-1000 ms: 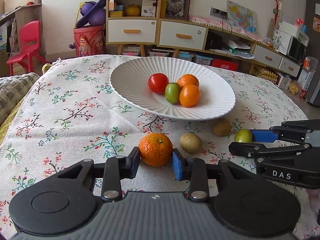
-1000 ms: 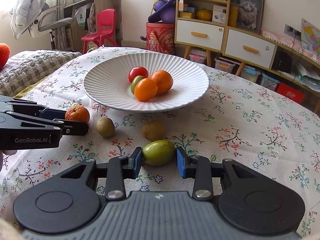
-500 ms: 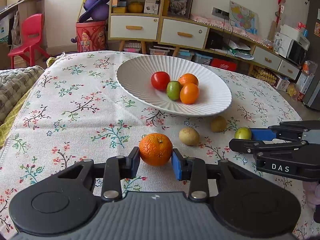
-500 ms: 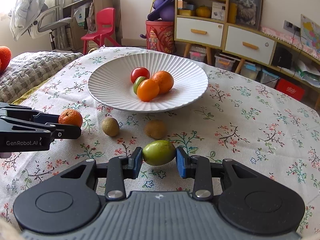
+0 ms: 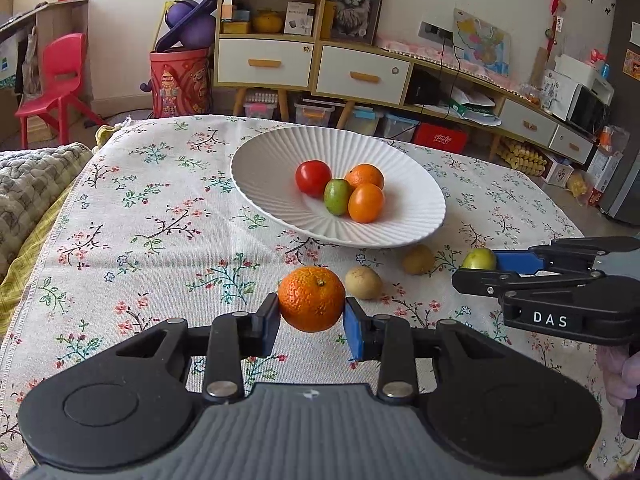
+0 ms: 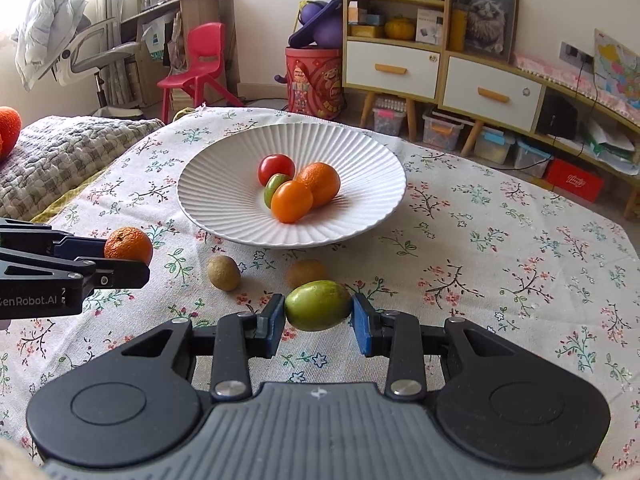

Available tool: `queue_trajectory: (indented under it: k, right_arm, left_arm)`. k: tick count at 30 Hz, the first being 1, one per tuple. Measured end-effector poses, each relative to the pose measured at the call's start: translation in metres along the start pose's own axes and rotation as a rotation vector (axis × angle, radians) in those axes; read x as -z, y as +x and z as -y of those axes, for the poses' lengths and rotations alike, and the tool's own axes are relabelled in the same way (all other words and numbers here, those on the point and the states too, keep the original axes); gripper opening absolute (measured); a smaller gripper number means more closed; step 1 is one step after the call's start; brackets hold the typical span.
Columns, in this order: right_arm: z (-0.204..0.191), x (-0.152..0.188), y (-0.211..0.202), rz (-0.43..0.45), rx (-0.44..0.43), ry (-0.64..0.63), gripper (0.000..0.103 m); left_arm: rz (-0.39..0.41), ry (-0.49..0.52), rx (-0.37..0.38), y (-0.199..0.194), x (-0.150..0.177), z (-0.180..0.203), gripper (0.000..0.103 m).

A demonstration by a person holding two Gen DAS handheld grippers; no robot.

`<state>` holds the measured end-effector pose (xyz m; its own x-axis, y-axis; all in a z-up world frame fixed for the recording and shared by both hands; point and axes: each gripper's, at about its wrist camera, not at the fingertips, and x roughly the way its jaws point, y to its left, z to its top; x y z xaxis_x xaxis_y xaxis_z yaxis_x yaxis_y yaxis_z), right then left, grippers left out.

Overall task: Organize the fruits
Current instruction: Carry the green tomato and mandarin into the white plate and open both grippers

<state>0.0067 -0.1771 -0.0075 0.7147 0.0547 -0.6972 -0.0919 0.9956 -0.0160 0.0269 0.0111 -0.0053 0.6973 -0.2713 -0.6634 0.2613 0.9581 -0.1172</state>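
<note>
Two grippers work just in front of one white ribbed plate. To the plate's front left, the left gripper has its blue pads clamped on one mandarin, pressing both its sides. Between the grippers, just before the plate's near rim, lie two small brown fruits, close to each other on the cloth. To the plate's front right, the right gripper has its fingers closed against one green fruit, gripping it at both ends. In the plate sit four fruits, bunched and touching near its middle: one red tomato, one small green fruit and two oranges. The plate stands on one table under a flowered tablecloth. Behind the plate, across the floor, are one red chair, one red drum with a purple toy in it, and a shelf unit with white drawers. A grey quilted blanket lies left of the plate.
</note>
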Motion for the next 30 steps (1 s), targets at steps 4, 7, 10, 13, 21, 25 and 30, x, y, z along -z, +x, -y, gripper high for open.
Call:
queue_trajectory:
  k: [4,7,10,13,21,25,30]
  right_arm:
    - [0.001,-0.005,-0.003,0.01,0.009,0.005,0.033]
    - [0.003,-0.009,-0.004,0.02,0.015,0.009,0.033]
    - [0.005,-0.015,-0.005,0.034,0.017,0.019,0.033]
    - [0.006,-0.02,-0.005,0.045,0.014,0.025,0.033]
    - [0.008,-0.031,-0.002,0.064,0.003,0.027,0.033]
    - [0.01,-0.037,0.003,0.074,-0.001,0.028,0.033]
    - [0.013,-0.043,0.014,0.077,0.002,0.026,0.033]
  left_arm:
    - [0.008,-0.005,0.004,0.0,-0.004,0.0,0.019]
    - [0.014,-0.01,0.006,-0.001,-0.009,0.0,0.019]
    - [0.023,-0.01,0.011,0.0,-0.014,0.002,0.019]
    - [0.029,-0.005,0.017,0.0,-0.018,0.004,0.019]
    - [0.028,-0.003,0.008,0.008,-0.028,0.005,0.019]
    - [0.028,-0.006,0.001,0.014,-0.035,0.006,0.019]
    - [0.038,0.0,-0.011,0.024,-0.046,0.008,0.019]
